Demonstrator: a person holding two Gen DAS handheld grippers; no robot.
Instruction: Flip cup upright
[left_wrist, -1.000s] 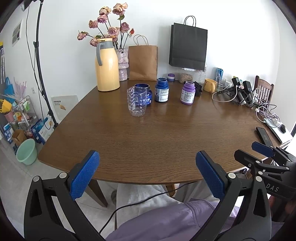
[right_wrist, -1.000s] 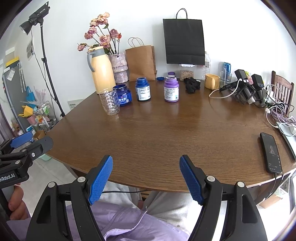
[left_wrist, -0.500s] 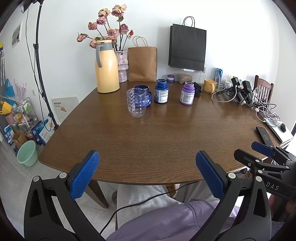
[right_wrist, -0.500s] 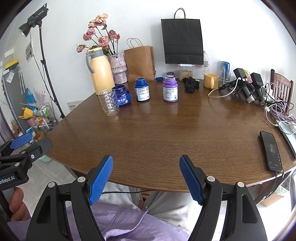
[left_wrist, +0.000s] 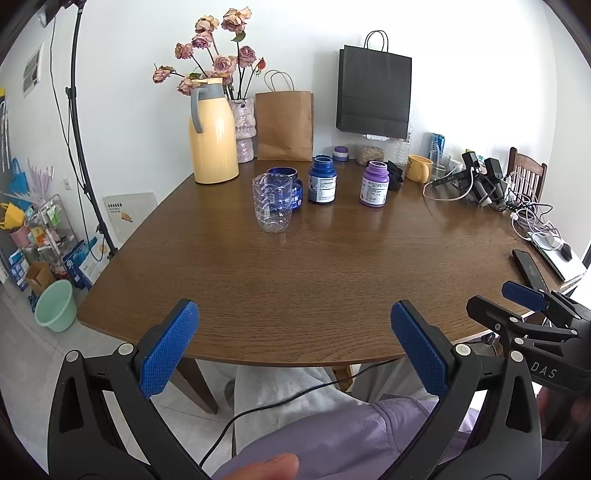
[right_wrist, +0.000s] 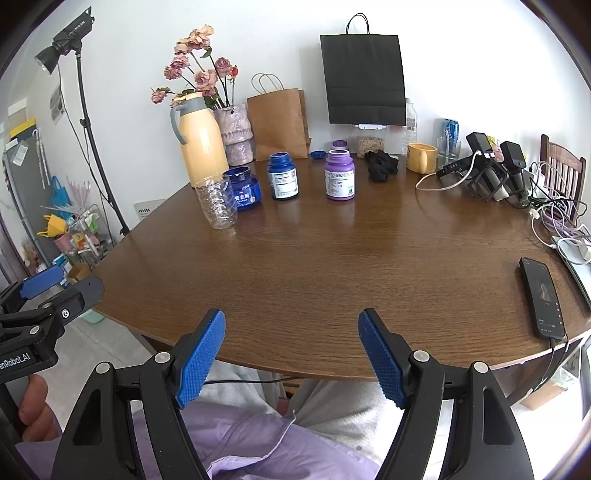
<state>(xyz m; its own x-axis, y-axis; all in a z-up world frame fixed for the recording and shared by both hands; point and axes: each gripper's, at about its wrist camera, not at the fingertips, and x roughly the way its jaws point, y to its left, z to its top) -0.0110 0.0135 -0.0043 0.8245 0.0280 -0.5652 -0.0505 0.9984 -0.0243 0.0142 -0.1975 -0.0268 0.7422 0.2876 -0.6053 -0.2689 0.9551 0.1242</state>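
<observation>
The clear plastic cup (left_wrist: 272, 204) (right_wrist: 217, 202) stands on the surface (left_wrist: 314, 266) (right_wrist: 332, 266) toward its far left part, its wider opening up and its narrower base down as far as I can tell through the clear ribbed wall. Just behind it, close enough to overlap in my view, sits a squat dark blue jar (left_wrist: 290, 188) (right_wrist: 242, 188). To the right of that stand a taller blue bottle (left_wrist: 322, 180) (right_wrist: 283, 176) and a purple bottle (left_wrist: 375, 184) (right_wrist: 340, 174), each apart from the next. At the far left edge is a yellow thermos jug (left_wrist: 212, 131) (right_wrist: 199, 140), with a brown paper bag (left_wrist: 284, 125) (right_wrist: 277, 123) against the wall. A phone (right_wrist: 542, 298) lies near the right edge.

My left claw (left_wrist: 295, 350) hangs over my lap short of the near edge, spread wide and holding nothing. My right claw (right_wrist: 291, 360) is likewise gaping and empty at the near edge, well apart from the cup.
</observation>
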